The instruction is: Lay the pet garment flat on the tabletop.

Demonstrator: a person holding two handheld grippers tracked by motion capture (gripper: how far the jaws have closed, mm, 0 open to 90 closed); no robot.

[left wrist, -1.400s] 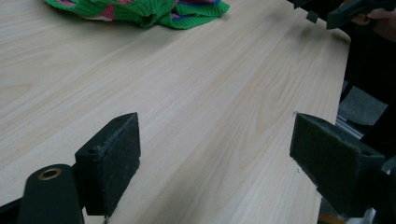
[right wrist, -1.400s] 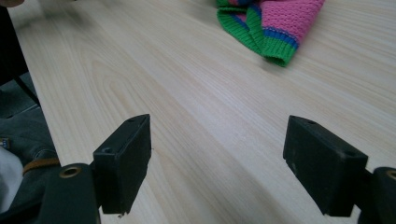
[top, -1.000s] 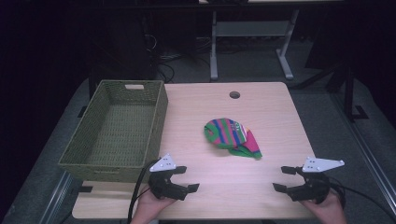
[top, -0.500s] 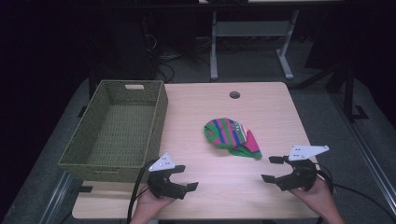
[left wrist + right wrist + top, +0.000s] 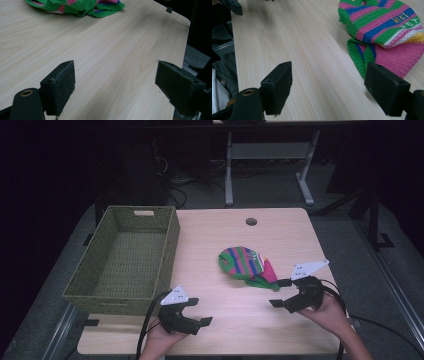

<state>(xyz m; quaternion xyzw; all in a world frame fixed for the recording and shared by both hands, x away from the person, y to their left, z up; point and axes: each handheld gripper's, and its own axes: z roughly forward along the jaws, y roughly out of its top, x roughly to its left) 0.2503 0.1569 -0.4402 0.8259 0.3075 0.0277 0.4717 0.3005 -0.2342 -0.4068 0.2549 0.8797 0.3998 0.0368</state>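
Presently we find the right tongs released, jaws spread wide, hovering just above the table near the knitted striped garment, which lies at about 11 o'clock from them. The left tongs are likewise released, holding nothing, low over the table's near edge at roughly 7 o'clock from the garment and well apart from it. A green woven basket stands on the table at 9 o'clock from the garment, and appears to hold nothing.

Risks, in our judgement: the garment is folded over itself in loose layers, so a pinch at the green ribbed edge may take only the top layer and let the rest trail or unfold on lifting. A jaw coming in too flat could push the knit along the smooth wood instead of getting under it. A trailing part might also snag the basket rim if the garment is carried there low.

Orientation: seen from above, the garment's long axis runs from about 10 o'clock to 4 o'clock; the broad striped end points toward 10, the narrower pink and green end toward 4, nearest the right tongs
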